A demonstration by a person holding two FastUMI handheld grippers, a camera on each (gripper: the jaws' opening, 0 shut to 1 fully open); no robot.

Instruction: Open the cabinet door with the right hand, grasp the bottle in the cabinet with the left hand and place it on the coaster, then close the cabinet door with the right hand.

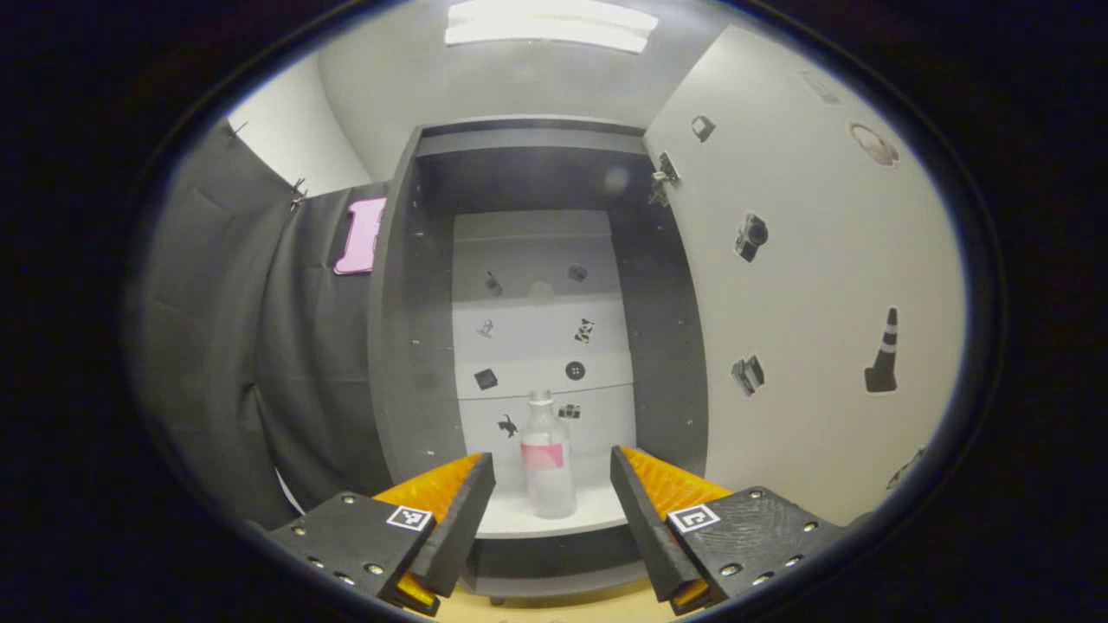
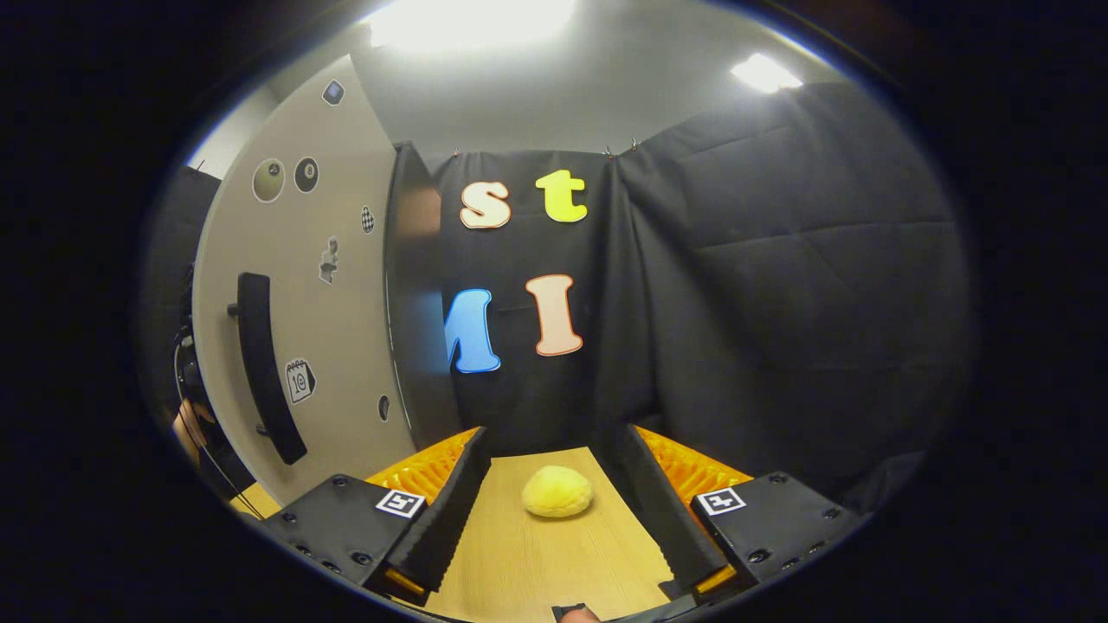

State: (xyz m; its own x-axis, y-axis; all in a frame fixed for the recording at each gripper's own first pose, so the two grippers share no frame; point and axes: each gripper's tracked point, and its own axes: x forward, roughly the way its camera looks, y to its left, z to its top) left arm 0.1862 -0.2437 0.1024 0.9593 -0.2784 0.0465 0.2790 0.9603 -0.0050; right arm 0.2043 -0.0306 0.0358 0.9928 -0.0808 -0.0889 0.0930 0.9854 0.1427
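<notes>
Now the bottle (image 1: 547, 459) stands upright on the white bottom shelf (image 1: 519, 517) inside the cabinet (image 1: 407, 346), a clear bottle with a pink band and a pale cap. It shows in the gap between the 2 fingers of the left gripper (image 1: 552, 510), but farther back, so nothing is touching it. Those fingers are spread wide apart and hold nothing. The cabinet door (image 1: 805, 329) is swung open to the right, with little stickers on its inner side. In the right gripper view the door shows its outer face and its long dark handle (image 2: 264, 368). The right gripper (image 2: 554, 510) is also spread wide and empty, pointing over the wooden table (image 2: 537, 562) at a small yellow lumpy thing (image 2: 557, 491). So step 1, opening the door, looks done, and step 2, the grab, looks like the one in hand. Next the left gripper likely needs to go straight in until the bottle sits between its fingers, then squeeze gently so it does not tip. I cannot tell where the coaster is.
</notes>
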